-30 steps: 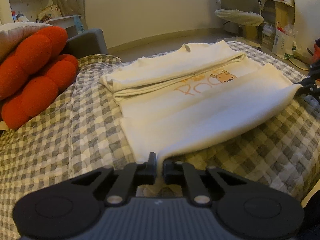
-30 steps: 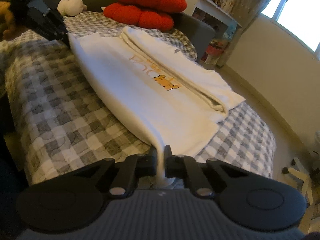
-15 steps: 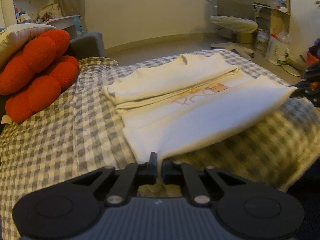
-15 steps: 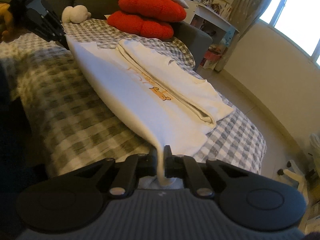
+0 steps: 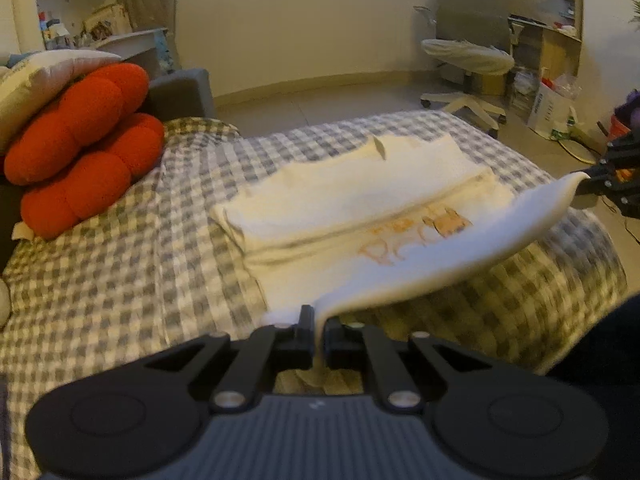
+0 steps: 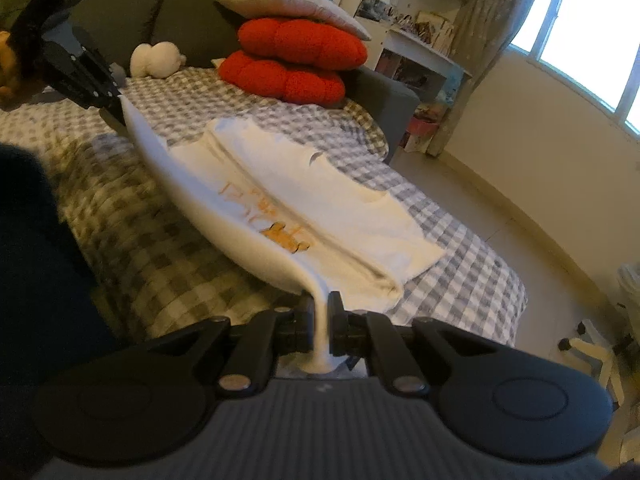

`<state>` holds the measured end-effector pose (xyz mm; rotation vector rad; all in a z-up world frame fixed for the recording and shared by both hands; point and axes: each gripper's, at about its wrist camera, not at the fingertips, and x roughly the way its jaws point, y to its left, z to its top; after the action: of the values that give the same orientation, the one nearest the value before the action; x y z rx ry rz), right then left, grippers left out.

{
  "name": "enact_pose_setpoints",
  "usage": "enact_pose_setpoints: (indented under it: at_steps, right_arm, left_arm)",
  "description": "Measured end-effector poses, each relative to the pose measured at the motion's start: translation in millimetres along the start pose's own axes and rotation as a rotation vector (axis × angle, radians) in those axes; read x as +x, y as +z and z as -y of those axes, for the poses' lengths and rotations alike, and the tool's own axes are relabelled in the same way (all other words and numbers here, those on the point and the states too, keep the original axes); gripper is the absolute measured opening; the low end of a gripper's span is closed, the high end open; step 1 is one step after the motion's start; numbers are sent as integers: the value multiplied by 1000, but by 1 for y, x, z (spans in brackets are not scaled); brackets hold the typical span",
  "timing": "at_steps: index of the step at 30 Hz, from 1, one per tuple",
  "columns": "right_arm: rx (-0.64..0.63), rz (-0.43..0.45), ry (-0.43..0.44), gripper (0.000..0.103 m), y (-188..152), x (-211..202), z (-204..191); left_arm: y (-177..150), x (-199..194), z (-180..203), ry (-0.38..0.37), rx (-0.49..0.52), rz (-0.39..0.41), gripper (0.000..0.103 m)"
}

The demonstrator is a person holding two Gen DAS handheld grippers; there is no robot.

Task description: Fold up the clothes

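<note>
A cream shirt (image 5: 360, 200) with orange lettering lies partly folded on the grey checked bedcover (image 5: 120, 260), its near edge lifted clear of the bed. The left gripper (image 5: 319, 328) pinches one corner at 6 o'clock in its own view; the right gripper (image 6: 320, 316) clamps the other corner, appearing at 3 o'clock there. Red cushions (image 5: 80, 152) sit at 9 o'clock. The print, somewhat blurred, may show a bear.

1. Cream shirt (image 5: 360, 196) with orange print, lying on the checked bedcover (image 5: 120, 260).
2. Far side already folded inward lengthwise.
3. Near long edge raised off the cover, pinched at both corners.
</note>
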<state>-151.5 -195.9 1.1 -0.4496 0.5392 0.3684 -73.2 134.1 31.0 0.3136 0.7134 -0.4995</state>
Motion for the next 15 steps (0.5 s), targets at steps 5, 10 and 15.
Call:
enact_pose_setpoints:
  at_steps: [5,10,15]
  right_arm:
    - [22,35,-15,5,18,13,23]
    - [37,35,-24,5,38,43,52]
    - [66,16,-13,5,58,83,86]
  left_arm:
    - [27,12,-12,18,-7,18,5]
    - [64,42,-36,4,-39,10,5]
    - [103,81,-65,-26,-74,-23,5]
